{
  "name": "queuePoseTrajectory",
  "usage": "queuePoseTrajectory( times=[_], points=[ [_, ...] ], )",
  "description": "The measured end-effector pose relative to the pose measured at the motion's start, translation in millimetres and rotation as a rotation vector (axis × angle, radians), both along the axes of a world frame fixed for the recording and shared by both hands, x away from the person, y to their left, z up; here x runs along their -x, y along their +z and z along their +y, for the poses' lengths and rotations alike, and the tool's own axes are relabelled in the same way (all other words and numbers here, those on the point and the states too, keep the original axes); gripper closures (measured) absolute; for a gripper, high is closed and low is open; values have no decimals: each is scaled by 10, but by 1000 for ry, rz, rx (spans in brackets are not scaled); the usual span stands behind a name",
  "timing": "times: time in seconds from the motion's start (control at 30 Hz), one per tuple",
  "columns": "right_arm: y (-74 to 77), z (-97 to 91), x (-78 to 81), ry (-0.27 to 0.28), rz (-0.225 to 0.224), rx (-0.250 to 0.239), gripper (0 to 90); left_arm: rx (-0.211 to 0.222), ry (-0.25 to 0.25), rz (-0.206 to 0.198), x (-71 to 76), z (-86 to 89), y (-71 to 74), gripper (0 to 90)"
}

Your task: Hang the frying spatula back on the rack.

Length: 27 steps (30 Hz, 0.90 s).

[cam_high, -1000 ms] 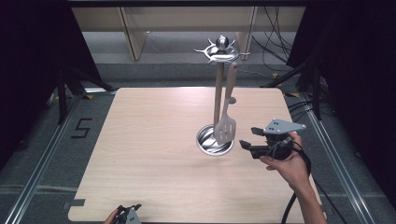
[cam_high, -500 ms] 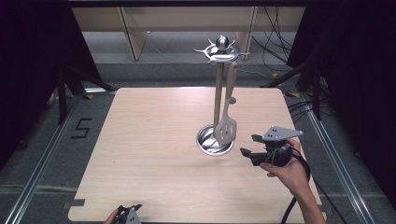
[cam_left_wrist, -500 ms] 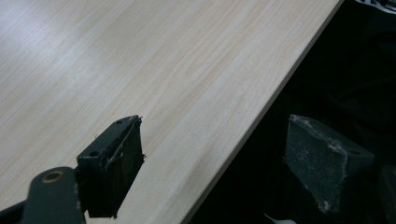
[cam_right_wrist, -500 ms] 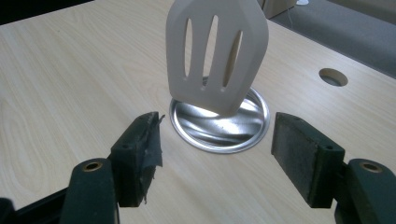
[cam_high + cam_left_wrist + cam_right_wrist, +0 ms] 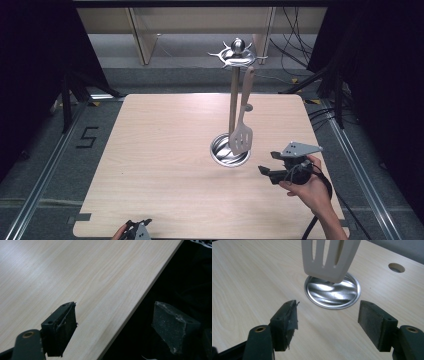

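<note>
Two tools are in my hands, both with jaws apart and empty. My right tool (image 5: 265, 162) hovers over the pale wooden surface (image 5: 160, 150), near the cream slotted spatula (image 5: 241, 139), which hangs from the steel utensil stand (image 5: 234, 90) over its round base, just ahead of the jaws. My left tool (image 5: 137, 229) sits at the surface's near edge, well apart.

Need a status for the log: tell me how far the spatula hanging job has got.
Done: the slotted spatula hangs from the rack's top ring, above the round metal base.
In hand: nothing; the right claw is open beside the base, the left claw open at the table's near edge.
Left: nothing visible.
</note>
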State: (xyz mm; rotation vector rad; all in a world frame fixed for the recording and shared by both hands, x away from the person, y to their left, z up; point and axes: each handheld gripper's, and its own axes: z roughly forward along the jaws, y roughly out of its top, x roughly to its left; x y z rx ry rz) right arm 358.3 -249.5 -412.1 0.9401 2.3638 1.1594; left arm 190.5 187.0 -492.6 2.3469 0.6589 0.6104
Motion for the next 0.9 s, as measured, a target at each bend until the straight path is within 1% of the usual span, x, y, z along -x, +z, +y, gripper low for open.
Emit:
queuePoseTrajectory(
  times=[0.03, 0.07, 0.1, 0.13, 0.17, 0.2, 0.23, 0.33, 0.37, 0.43, 0.47, 0.5, 0.53, 0.57, 0.6, 0.67, 0.7, 0.73, 0.77, 0.8, 0.83, 0.9],
  points=[
    [-21, 10, 3, 16, 3, 5, 326, 2, 25, 12, 9, -11, -30, 188],
    [-29, 20, 18, 7, 21, 4, 325, 2, 25, 12, 9, -11, -30, 188],
    [-40, 29, 27, 0, 24, 2, 323, 6, 11, -3, -6, 0, -17, 187],
    [-40, 29, 27, 0, 24, 2, 323, 6, 11, -3, -6, 0, -17, 188],
    [-49, 27, 25, 13, 23, 8, 322, 3, 18, 15, 7, 7, -4, 188],
    [-59, 31, 29, 9, 22, 6, 320, 9, 22, 15, 5, 4, -12, 187],
    [-65, 35, 37, 6, 31, 3, 319, 8, 22, 16, 7, 4, -16, 187],
    [-76, 31, 41, 13, 37, 9, 316, 9, 28, 10, 11, -1, -22, 187],
    [-94, 34, 57, 12, 44, 7, 315, 5, 22, 3, 13, -6, -16, 187],
    [-115, 34, 59, 15, 42, 13, 314, 0, 20, 3, 17, -5, -21, 187],
    [-130, 45, 71, 8, 46, 6, 313, 0, 20, 3, 17, -5, -21, 188],
    [-133, 39, 68, 21, 45, 14, 312, 3, 14, 18, 25, 7, -15, 188],
    [-133, 39, 68, 21, 45, 14, 312, 3, 14, 18, 25, 7, -15, 187],
    [-145, 44, 85, 15, 37, 16, 310, -1, 25, -2, 22, 6, -20, 188],
    [-145, 43, 90, 20, 54, 19, 308, -1, 23, -4, 23, 6, -19, 187],
    [-156, 46, 95, 21, 47, 19, 307, -1, 23, -4, 24, 5, -19, 187],
    [-167, 49, 103, 28, 51, 29, 306, -3, 17, 5, 27, 8, -10, 187],
    [-167, 49, 103, 28, 51, 29, 306, -3, 17, 5, 27, 8, -10, 187],
    [-180, 53, 118, 25, 56, 24, 305, -3, 3, -8, 10, 1, -22, 187],
    [-180, 53, 118, 25, 56, 24, 305, -3, 3, -8, 10, 1, -22, 188],
    [-192, 63, 141, 22, 65, 20, 304, -2, 4, -9, 11, 0, -23, 187],
    [-202, 56, 139, 30, 51, 29, 301, -3, 4, -10, 13, 0, -23, 188]
  ],
)
